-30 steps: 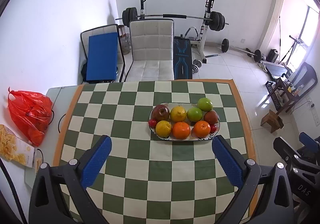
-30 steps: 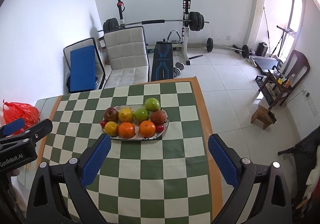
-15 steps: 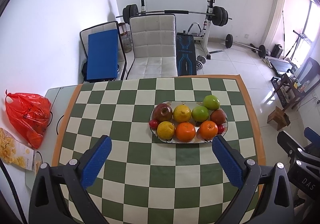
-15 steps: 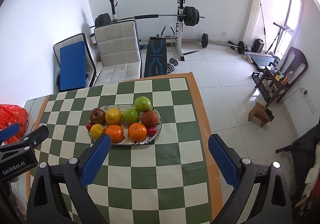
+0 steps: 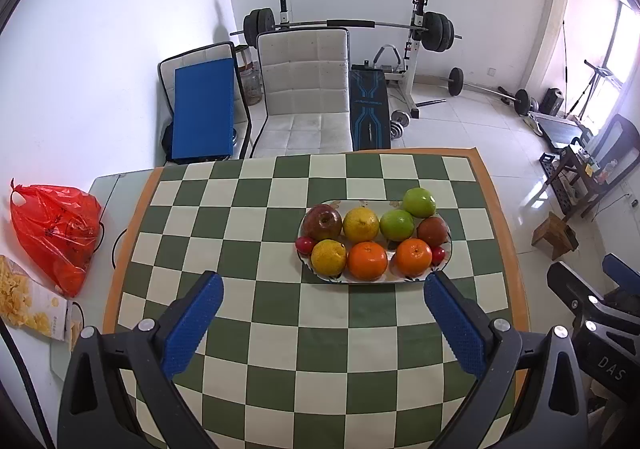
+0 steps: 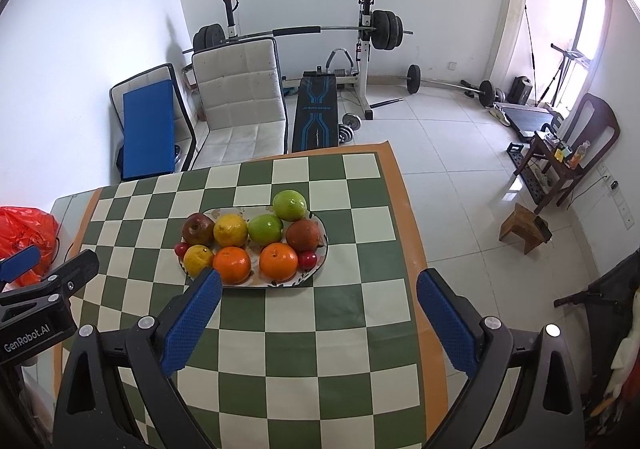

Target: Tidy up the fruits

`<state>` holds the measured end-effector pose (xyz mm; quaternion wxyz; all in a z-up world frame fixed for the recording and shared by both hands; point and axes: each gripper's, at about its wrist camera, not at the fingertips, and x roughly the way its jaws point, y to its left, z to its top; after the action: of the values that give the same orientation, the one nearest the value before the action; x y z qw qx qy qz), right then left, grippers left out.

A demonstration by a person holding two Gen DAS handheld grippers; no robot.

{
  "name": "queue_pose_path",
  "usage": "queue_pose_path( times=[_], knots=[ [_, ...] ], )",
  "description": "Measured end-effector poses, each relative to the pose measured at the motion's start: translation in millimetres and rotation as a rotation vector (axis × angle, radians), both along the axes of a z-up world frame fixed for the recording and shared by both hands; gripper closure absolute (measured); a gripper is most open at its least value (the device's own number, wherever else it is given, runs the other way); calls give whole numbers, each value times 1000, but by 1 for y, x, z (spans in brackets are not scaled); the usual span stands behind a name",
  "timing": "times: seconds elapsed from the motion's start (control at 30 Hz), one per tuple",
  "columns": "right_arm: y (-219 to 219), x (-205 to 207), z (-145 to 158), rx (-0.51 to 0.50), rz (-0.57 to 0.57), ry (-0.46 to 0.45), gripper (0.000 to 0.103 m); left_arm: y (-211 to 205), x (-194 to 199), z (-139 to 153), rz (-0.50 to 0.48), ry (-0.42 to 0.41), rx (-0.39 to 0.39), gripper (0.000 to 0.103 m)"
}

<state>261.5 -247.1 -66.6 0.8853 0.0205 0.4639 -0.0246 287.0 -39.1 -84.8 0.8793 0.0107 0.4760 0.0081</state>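
A plate (image 5: 447,239) loaded with fruit is set on the checked tablecloth (image 5: 280,313), toward the far right part of the table. In the back row a dark red apple (image 5: 322,221), a yellow citrus (image 5: 361,224) and two green apples (image 5: 397,225) (image 5: 419,202) are seen; a brownish-red fruit (image 5: 432,231) sits at the right end. In the front row a yellow-orange citrus (image 5: 329,257) and two oranges (image 5: 367,261) (image 5: 414,257) are lined up, with a small red fruit (image 5: 305,245) tucked at each end.

The left gripper (image 5: 323,285) is held wide open and empty above the cloth, nothing being touched; the plate lies just beyond it, ahead and toward its right finger. The right gripper (image 6: 319,284) is likewise spread wide and empty, with the plate (image 6: 323,245) just ahead and its near left rim partly covered by the left finger (image 6: 192,323).

Compared with a second ago, the plate is seen lower and closer in both wrist views, both grippers having been carried forward toward it, with the opening of each unchanged.

A red plastic bag (image 5: 56,229) is seen at the table's left edge, well apart from the plate.
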Motion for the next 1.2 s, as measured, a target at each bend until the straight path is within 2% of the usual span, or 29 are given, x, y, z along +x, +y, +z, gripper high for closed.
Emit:
queue_pose_path(
  times=[1.2],
  knots=[
    [1,-14,7,0,12,-11,3,-4,-13,3,-1,-3,-2,0]
  ],
)
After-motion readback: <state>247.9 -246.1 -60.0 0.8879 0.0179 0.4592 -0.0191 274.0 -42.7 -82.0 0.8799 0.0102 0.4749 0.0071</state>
